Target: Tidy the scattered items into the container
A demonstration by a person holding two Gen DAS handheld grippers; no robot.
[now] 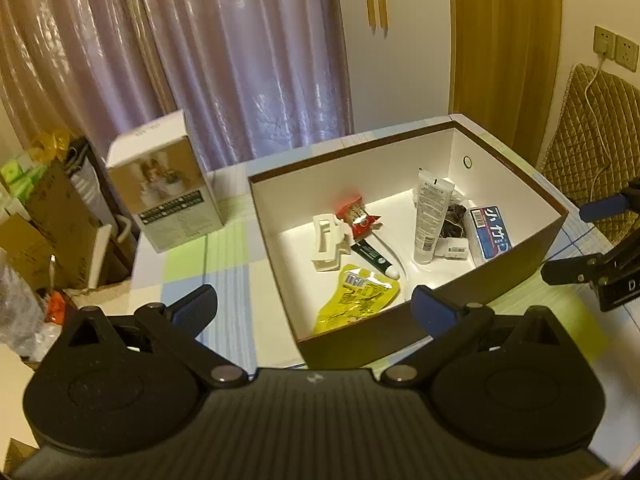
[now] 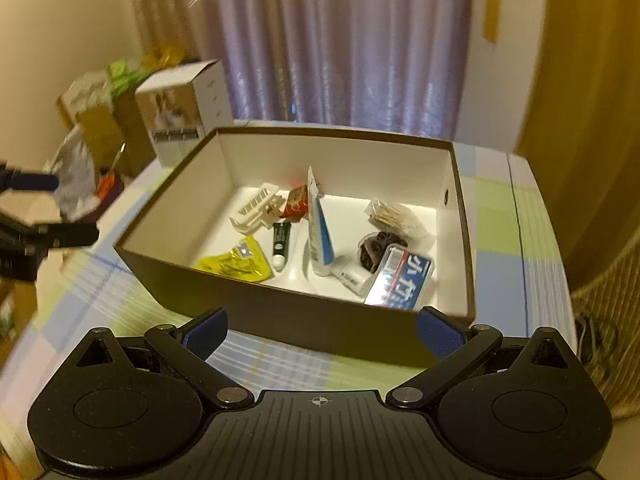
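Your left gripper (image 1: 314,306) hangs above the near left corner of the box (image 1: 432,316), its blue-padded fingers (image 1: 434,312) spread wide with nothing between them. Your right gripper (image 2: 322,328) sits just short of the box's near wall, fingers likewise wide apart and empty; its tips show at the right edge of the left wrist view.

The box, brown outside and white inside, stands on the table (image 2: 496,216), which has a cloth of green, blue and white squares.

Contents as you see them from the left wrist:
- white hair claw (image 1: 330,240), left of centre;
- red packet (image 1: 356,216), just right of the claw and touching it;
- dark green tube (image 1: 374,258) with a white cap, near side of the red packet;
- yellow foil pouch (image 1: 356,304), nearest the near wall;
- white tube (image 1: 430,216), standing on its cap and leaning toward the far wall;
- dark hair scrunchie (image 1: 454,220), just right of the white tube;
- blue and white pack (image 1: 490,232), against the right wall;
- small white case (image 1: 454,246), between the tube's cap and the blue pack.

The right wrist view adds a clear bag of sticks (image 2: 394,216), on the far side of the scrunchie.

Outside the box, a white carton (image 1: 168,188) with a photo on its front stands upright at the far left of the table, well apart from the box. No loose items are visible on the bare cloth in either view.
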